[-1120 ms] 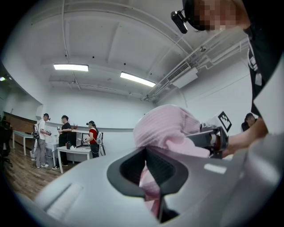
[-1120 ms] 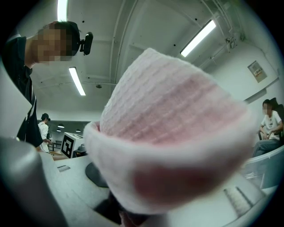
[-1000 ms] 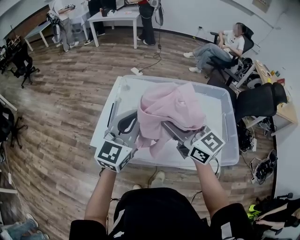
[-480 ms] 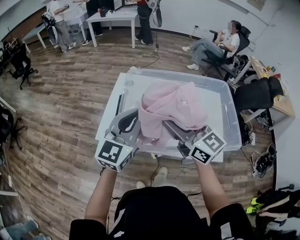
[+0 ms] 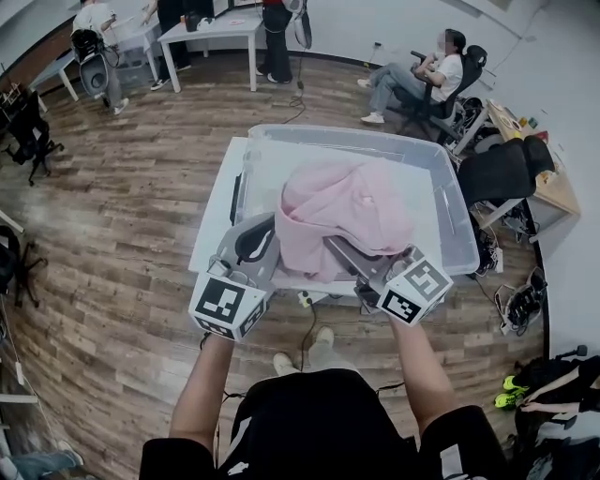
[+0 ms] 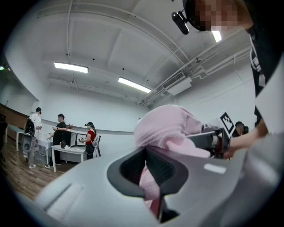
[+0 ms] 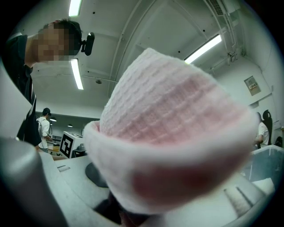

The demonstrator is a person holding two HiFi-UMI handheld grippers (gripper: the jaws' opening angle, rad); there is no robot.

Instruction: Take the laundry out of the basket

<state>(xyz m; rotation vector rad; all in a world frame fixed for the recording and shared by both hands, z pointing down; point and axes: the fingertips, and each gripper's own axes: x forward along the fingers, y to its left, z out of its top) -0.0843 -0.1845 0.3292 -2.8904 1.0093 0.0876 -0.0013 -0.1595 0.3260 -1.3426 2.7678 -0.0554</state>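
Note:
A pink knitted garment (image 5: pixel 342 211) hangs bunched between my two grippers, above the near part of a clear plastic bin (image 5: pixel 452 225). My left gripper (image 5: pixel 279 251) is shut on the garment's left side. In the left gripper view the cloth (image 6: pixel 171 128) runs down into the closed jaws. My right gripper (image 5: pixel 336 248) is shut on the right side. The fabric (image 7: pixel 173 133) fills the right gripper view and hides the fingertips. What lies at the bottom of the bin under the garment is hidden.
The bin stands on a white table (image 5: pixel 216 211) on a wooden floor. A black office chair (image 5: pixel 506 173) is at the bin's right, with a seated person (image 5: pixel 427 75) behind it. Several people stand by a white table (image 5: pixel 211 28) at the back. A cable lies under the table's near edge.
Both grippers have drawn back toward me with the pink garment still between them. The bin and table now sit farther up in the head view.

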